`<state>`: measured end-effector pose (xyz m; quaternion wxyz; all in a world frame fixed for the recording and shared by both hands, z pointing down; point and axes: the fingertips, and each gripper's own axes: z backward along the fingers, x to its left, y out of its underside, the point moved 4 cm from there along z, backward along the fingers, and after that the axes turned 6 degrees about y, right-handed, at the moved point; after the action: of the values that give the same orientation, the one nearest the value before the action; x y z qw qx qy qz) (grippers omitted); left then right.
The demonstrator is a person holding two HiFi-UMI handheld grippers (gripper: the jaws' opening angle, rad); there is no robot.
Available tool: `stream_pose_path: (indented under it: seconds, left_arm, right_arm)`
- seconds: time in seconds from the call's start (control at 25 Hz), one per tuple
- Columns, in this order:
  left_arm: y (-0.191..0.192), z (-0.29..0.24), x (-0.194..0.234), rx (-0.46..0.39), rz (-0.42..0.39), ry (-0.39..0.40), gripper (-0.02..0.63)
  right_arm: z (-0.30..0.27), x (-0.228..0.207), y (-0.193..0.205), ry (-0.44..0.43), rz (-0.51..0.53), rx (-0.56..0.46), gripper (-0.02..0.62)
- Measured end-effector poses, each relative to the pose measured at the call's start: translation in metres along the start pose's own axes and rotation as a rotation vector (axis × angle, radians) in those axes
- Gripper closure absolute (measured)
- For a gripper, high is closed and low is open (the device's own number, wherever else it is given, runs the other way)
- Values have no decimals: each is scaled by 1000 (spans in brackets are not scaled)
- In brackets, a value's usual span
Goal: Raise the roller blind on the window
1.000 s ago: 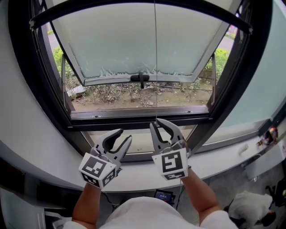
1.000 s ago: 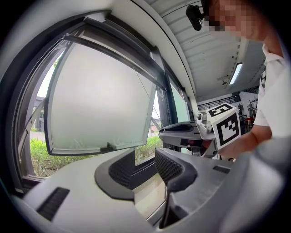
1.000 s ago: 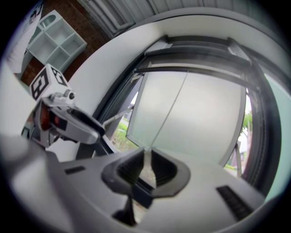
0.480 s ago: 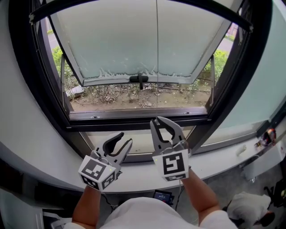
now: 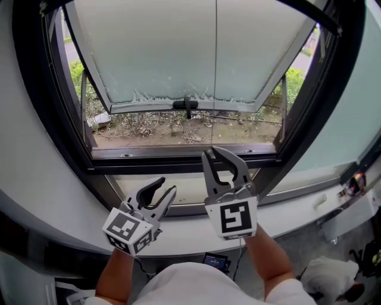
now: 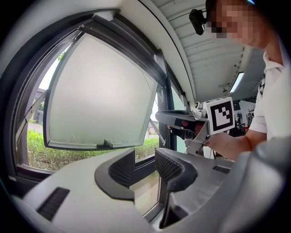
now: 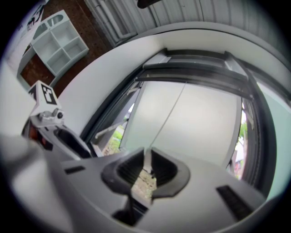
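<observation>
A thin white pull cord [image 5: 215, 77] hangs in front of the open frosted window pane [image 5: 161, 53] and runs up out of the head view. The blind's dark bottom bar [image 5: 312, 10] shows only at the top corners. My right gripper [image 5: 212, 152] stands near the window's lower frame, shut on the cord's lower end. In the right gripper view the cord [image 7: 170, 113] leads down to a white end piece [image 7: 147, 164] pinched between the right gripper [image 7: 146, 161] pads. My left gripper [image 5: 165, 184] hovers over the sill, open and empty. The left gripper [image 6: 143, 157] points at the window.
The pane is tilted outward, with a black handle [image 5: 187, 106] on its lower edge and bushes and soil beyond. A white sill [image 5: 292, 211] runs below the dark frame [image 5: 178, 161]. A small device [image 5: 217, 260] lies below the sill, and white cloth [image 5: 327, 275] on the floor at right.
The blind's dark bar has risen from across the top of the window to the upper corners. My right gripper has moved up with the cord. The left gripper has stayed put.
</observation>
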<state>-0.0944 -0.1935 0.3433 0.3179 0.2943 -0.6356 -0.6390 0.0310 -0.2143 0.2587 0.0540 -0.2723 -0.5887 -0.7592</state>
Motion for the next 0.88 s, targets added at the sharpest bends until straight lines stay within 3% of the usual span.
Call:
stream_pose_path:
  seconds: [0.88]
  left_arm:
    - [7,5,-4,23,12,8,453]
  right_arm:
    - [3,-9,-22,18,7,-60,535]
